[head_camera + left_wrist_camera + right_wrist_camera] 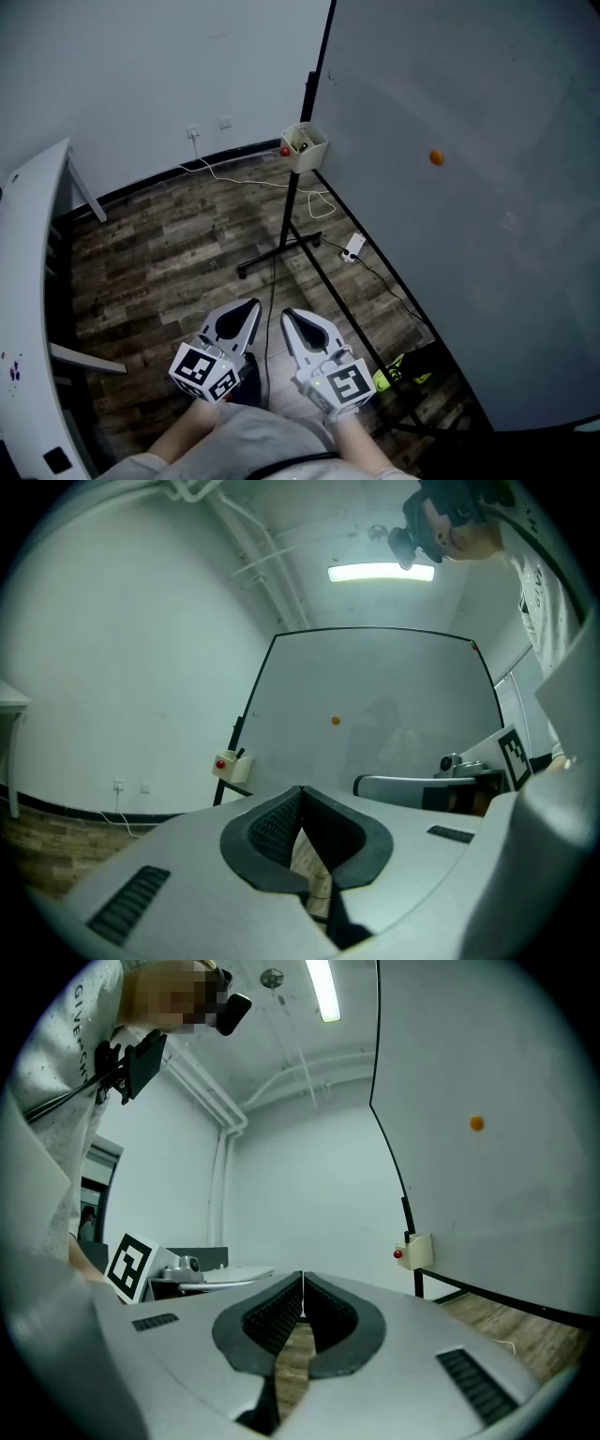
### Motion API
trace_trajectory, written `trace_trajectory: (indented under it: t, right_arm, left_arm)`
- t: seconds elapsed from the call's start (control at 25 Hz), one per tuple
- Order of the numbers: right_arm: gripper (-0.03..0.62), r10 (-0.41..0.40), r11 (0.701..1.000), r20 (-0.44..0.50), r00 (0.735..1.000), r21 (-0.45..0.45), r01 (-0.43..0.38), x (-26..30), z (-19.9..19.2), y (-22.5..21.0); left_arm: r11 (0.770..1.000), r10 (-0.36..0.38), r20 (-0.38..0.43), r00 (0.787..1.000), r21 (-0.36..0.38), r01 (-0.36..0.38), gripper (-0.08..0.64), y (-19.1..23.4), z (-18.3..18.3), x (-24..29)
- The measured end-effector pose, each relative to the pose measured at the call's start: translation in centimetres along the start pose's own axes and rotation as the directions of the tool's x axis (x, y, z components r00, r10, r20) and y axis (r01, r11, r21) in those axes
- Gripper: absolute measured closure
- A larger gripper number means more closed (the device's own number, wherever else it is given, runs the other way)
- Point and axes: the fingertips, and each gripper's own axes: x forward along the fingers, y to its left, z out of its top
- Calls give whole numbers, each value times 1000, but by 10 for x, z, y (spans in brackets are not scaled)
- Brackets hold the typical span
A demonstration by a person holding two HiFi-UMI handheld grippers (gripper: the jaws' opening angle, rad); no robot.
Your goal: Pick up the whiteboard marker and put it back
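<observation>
Your left gripper (251, 307) and right gripper (289, 319) are closed, empty; pinch the likely light, slick dark whiteboard marker (303, 145) mid-barrel, inside the cream plastic box (315, 152).

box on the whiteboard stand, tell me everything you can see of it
The box is small, cream and plastic-looking, with an open top. It is fixed near the lower corner of the whiteboard, above the black pole of the stand, well off the floor. A red round piece sits on its outer side. What looks like a dark marker pokes up out of it at a tilt.
</observation>
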Motion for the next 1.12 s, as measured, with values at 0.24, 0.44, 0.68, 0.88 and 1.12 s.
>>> trace_trajectory:
  t: [0.24, 0.44, 0.68, 0.88, 1.12]
  right_arm:
    - [572, -19, 1000, -1, 1000, -17, 19, 56, 11, -47]
    - [572, -37, 999, 6, 999, -26, 37, 102, 22, -79]
    - [572, -61, 998, 18, 998, -20, 62, 149, 26, -114]
    - [572, -92, 996, 5, 996, -7, 92, 187, 23, -145]
    - [572, -111, 994, 8, 994, 5, 111, 232, 20, -174]
  left_arm:
    - [999, -42, 10, 999, 8, 42, 545, 43, 15, 61]
    - [997, -80, 5, 997, 15, 80, 545, 77, 25, 104]
    - [994, -112, -18, 994, -4, 112, 545, 113, 32, 148]
    - [990, -144, -32, 989, -15, 143, 545, 149, 32, 186]
    - [982, -191, -43, 981, -19, 190, 545, 185, 31, 224]
